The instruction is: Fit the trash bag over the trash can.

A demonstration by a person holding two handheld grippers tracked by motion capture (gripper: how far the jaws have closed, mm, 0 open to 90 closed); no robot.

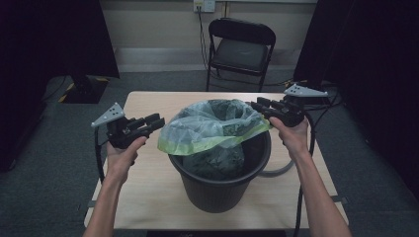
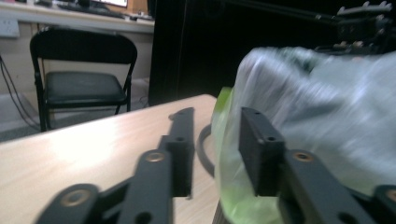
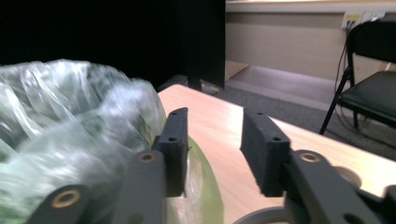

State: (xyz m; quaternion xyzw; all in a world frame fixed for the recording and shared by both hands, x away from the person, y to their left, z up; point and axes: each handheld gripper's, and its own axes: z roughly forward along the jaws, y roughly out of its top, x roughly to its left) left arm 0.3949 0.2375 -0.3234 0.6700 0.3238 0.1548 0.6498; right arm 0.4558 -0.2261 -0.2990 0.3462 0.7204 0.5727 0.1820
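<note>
A black bucket (image 1: 217,187) stands in the middle of the wooden table (image 1: 148,182). A translucent bag with a green hem (image 1: 212,126) is draped loosely over its mouth, the hem pulled out to both sides. My left gripper (image 1: 157,122) is held at the bag's left side, open. In the left gripper view the green hem of the bag (image 2: 317,102) lies in the gap of that gripper (image 2: 217,135). At the bag's right corner is my right gripper (image 1: 257,106), also open. In the right gripper view the bag (image 3: 70,121) lies against the left jaw of that gripper (image 3: 215,135).
The bucket's grey handle (image 1: 276,170) rests on the table to its right. A black folding chair (image 1: 242,49) stands behind the table, with a wall socket and cable beyond it. Dark curtains hang on both sides. Cables trail from both grippers.
</note>
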